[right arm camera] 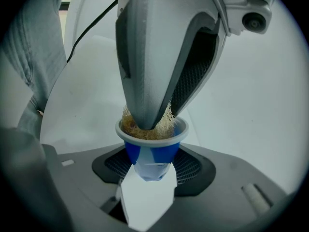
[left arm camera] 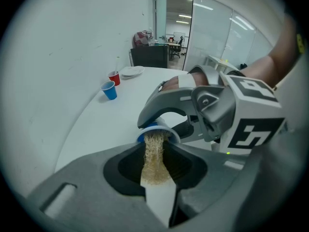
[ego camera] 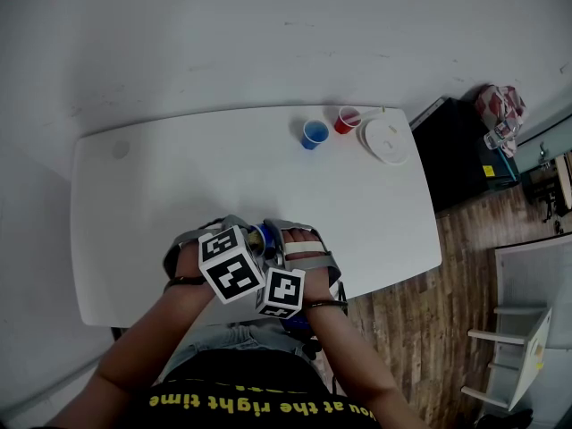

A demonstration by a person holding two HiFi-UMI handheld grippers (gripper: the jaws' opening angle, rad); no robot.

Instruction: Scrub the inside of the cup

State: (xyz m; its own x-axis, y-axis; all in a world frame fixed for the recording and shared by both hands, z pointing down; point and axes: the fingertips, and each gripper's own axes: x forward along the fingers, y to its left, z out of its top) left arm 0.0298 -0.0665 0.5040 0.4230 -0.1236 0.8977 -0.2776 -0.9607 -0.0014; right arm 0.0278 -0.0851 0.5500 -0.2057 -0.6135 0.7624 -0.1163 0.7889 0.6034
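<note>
A small blue cup [right arm camera: 152,151] with a white rim sits between the jaws of my right gripper [right arm camera: 150,170], which is shut on its lower body. My left gripper [left arm camera: 155,170] is shut on a tan loofah scrubber [left arm camera: 154,158], and its grey fingers [right arm camera: 154,57] push the scrubber [right arm camera: 145,127] down into the cup's mouth [left arm camera: 157,129]. In the head view both grippers meet over the table's near edge, left gripper [ego camera: 246,238] against right gripper [ego camera: 279,239], with the cup [ego camera: 261,237] mostly hidden between them.
On the white table [ego camera: 179,186], at its far right, stand another blue cup [ego camera: 314,134], a red cup [ego camera: 347,119] and a stack of white plates [ego camera: 386,139]. A dark cabinet [ego camera: 465,150] stands beyond the table's right end, and white furniture [ego camera: 523,338] stands on the wooden floor.
</note>
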